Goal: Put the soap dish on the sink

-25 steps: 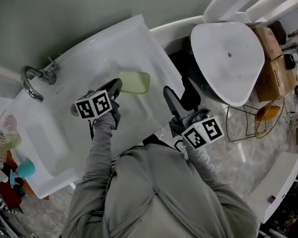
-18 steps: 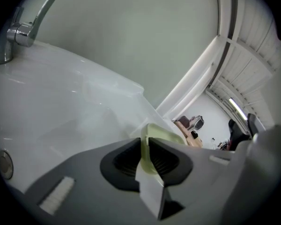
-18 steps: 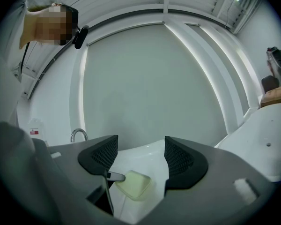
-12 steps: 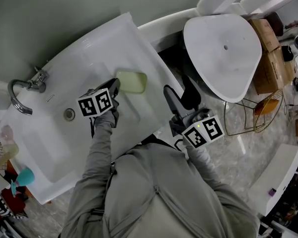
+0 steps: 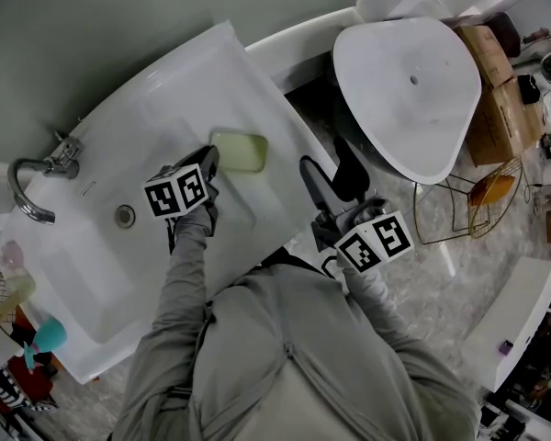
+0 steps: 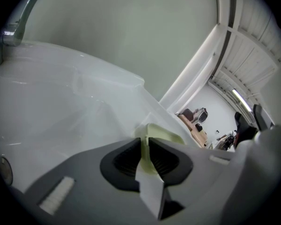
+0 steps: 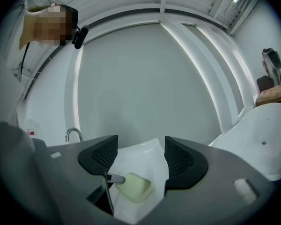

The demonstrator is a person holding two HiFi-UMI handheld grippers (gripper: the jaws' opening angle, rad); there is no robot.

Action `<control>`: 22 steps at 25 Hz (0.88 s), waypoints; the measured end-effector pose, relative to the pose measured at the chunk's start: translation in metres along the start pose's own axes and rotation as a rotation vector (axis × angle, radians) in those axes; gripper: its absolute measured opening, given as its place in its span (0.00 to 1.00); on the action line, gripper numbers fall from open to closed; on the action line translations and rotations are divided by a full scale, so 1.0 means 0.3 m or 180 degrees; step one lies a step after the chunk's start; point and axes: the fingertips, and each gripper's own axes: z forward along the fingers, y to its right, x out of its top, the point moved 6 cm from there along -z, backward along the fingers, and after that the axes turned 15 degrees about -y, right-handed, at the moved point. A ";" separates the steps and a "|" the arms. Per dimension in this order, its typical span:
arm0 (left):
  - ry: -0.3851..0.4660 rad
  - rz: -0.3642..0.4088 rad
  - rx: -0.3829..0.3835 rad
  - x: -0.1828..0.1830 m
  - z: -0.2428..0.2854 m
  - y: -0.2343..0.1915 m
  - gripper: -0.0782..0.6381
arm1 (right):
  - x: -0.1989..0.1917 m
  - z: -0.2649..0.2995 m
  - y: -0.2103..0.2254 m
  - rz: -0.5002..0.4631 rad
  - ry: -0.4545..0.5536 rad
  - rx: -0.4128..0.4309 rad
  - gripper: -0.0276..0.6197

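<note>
Head view: left gripper point(image 5: 211, 162) reached over the white sink point(image 5: 156, 108), tips at the pale green soap dish point(image 5: 241, 152) on the sink's right ledge. Right gripper point(image 5: 329, 177) hung beside the sink.
Left gripper view: jaws pinched the dish's rim.
Right gripper view: jaws spread, nothing between.

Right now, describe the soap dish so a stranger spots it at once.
Start at the white sink against the grey wall. At its end away from the tap, the left gripper pinches the soap dish: the only pale yellow-green, rounded-rectangular thing.
</note>
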 end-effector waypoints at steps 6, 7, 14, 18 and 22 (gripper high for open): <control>-0.0014 0.0038 0.0013 0.000 -0.004 0.003 0.27 | -0.001 0.007 -0.007 0.0016 0.0001 -0.0001 0.51; -0.0008 0.0055 -0.0007 0.001 -0.005 0.006 0.27 | -0.001 0.007 -0.009 0.0014 0.0001 0.0000 0.51; 0.0113 0.0318 -0.0077 0.017 -0.007 0.043 0.29 | 0.003 -0.009 -0.014 0.0001 0.0027 -0.0011 0.51; 0.0198 0.0420 -0.0044 0.019 -0.025 0.059 0.30 | 0.007 -0.022 -0.021 -0.0012 0.0042 0.0000 0.51; 0.0205 0.0495 0.0023 0.011 -0.077 0.074 0.30 | 0.009 -0.028 -0.040 -0.0020 0.0055 0.0063 0.51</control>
